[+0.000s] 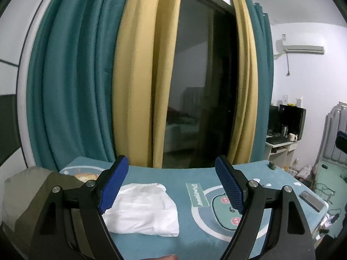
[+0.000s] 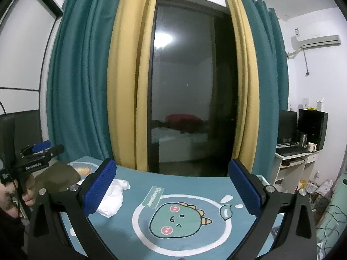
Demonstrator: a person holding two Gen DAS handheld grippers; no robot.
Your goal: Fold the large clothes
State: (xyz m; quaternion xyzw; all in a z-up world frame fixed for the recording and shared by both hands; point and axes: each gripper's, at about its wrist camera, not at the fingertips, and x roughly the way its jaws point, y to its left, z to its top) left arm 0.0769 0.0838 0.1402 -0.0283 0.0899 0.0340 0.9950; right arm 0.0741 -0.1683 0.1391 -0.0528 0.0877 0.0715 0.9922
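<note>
1. Blue-padded fingers (image 1: 113,186) of the left gripper (image 1: 173,184) stood nearest, spread wide with nothing between them, raised above the table.
2. Right gripper (image 2: 173,186) was likewise released, jaws at full spread, empty, pads (image 2: 99,186) clear of the cloth.
3. From the right wrist view, the left gripper showed at the far left edge, gripped by a hand (image 2: 13,192).
4. White garment (image 1: 143,210) lay folded into a compact bundle on the left half of the table, touched by neither gripper.
5. Olive-brown cloth (image 1: 34,197) sat piled at the table's left end, just beside the white garment; whether they touched could not be told.
6. Table (image 1: 195,238) was covered by a blue mat with a cartoon dinosaur (image 2: 180,218) inside a white ring.
7. Small grey phone-like slab (image 1: 312,199) rested near the table's right edge; a small dark object (image 1: 271,165) sat at the far right corner.
8. Behind the table hung teal curtains (image 1: 71,86) and yellow curtains (image 1: 138,75) framing a dark glass door (image 2: 186,86) with reflections of the room.
9. White walls; an air conditioner (image 2: 316,41) was mounted high on the right.
10. Desk (image 2: 295,153) at right carried a monitor (image 2: 287,125), keyboard and a white mug (image 2: 312,146).
11. Clutter and cables lay on the floor at far right.
</note>
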